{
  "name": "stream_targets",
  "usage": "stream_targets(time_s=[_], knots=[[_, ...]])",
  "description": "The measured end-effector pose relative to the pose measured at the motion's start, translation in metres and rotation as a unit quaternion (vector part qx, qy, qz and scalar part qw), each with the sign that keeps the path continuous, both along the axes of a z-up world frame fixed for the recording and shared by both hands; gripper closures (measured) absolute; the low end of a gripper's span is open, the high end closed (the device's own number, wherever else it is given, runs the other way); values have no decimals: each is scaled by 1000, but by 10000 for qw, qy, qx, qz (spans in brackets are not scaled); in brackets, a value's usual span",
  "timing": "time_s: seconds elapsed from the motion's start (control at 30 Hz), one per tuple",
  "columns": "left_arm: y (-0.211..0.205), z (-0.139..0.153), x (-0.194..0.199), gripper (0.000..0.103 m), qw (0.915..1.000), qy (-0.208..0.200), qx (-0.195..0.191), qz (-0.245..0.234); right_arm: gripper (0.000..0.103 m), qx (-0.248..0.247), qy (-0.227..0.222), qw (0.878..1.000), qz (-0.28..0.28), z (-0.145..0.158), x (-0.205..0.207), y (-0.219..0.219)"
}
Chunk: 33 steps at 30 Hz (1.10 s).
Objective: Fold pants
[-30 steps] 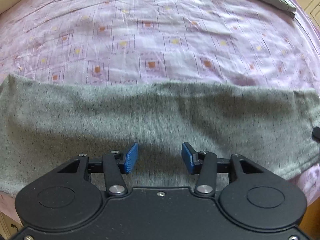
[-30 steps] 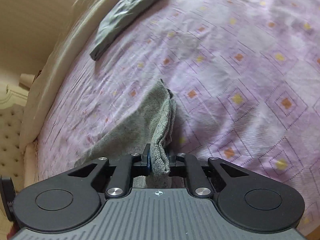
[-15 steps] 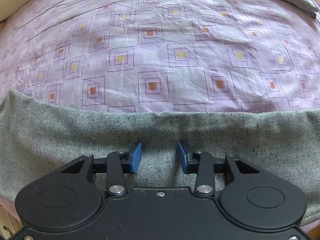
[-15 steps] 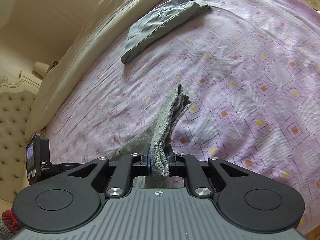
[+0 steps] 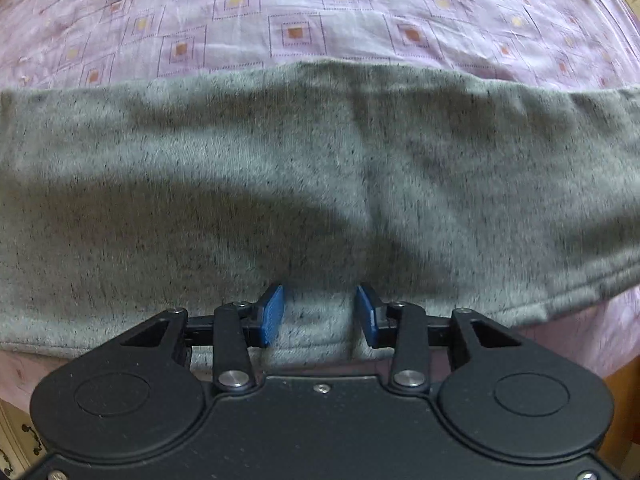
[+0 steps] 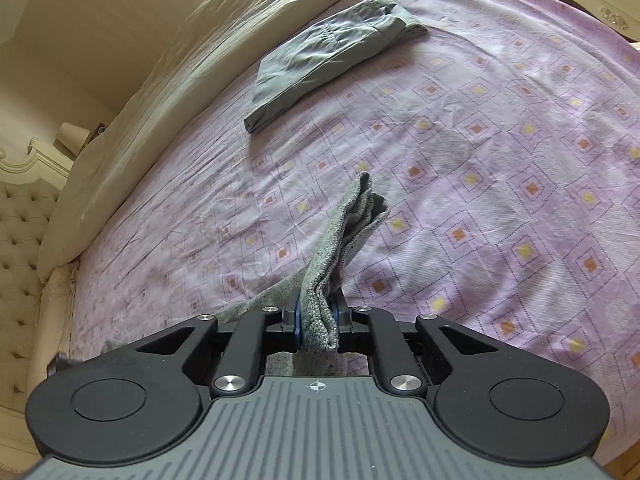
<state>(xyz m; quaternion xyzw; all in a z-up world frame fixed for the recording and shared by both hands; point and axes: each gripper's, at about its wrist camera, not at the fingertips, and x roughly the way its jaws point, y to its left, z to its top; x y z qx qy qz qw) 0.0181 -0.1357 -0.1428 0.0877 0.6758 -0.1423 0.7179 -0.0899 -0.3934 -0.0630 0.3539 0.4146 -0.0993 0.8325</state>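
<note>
Grey knit pants (image 5: pixel 320 184) lie folded lengthwise across the near edge of a bed with a purple patterned sheet (image 5: pixel 296 12). My left gripper (image 5: pixel 320 316) is open, its blue pads (image 5: pixel 271 316) low over the pants' near hem, with the fabric between the jaws. My right gripper (image 6: pixel 317 320) is shut on one end of the grey pants (image 6: pixel 344 236) and holds it lifted above the sheet (image 6: pixel 500 160); the bunched fabric stands up past the jaws.
Folded dark grey trousers (image 6: pixel 332 60) lie far back on the bed. A long cream pillow (image 6: pixel 192 80) and tufted headboard (image 6: pixel 20 240) run along the left. The bed edge drops off at the near right (image 5: pixel 616 400).
The left gripper has pulled back toward the near hem, so more of the pants shows ahead of it. The right gripper has risen higher with the pants end, showing more of the bed.
</note>
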Motion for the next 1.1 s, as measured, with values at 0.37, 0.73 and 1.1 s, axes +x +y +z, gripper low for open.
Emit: stream_targets(time_s=[0.37,0.73,1.1], knots=[[115,29,40,54,9983,-322,-152,471,90,-595,-610,9876,1322,59,51,150],[245,35,72,54,9970,-462,238,579,84,-1102,280,9570,2669,-55,130,354],[229,37,84,54,9978,-606,-248,-44,64,-480,49,9810,1881,-28,90,324]])
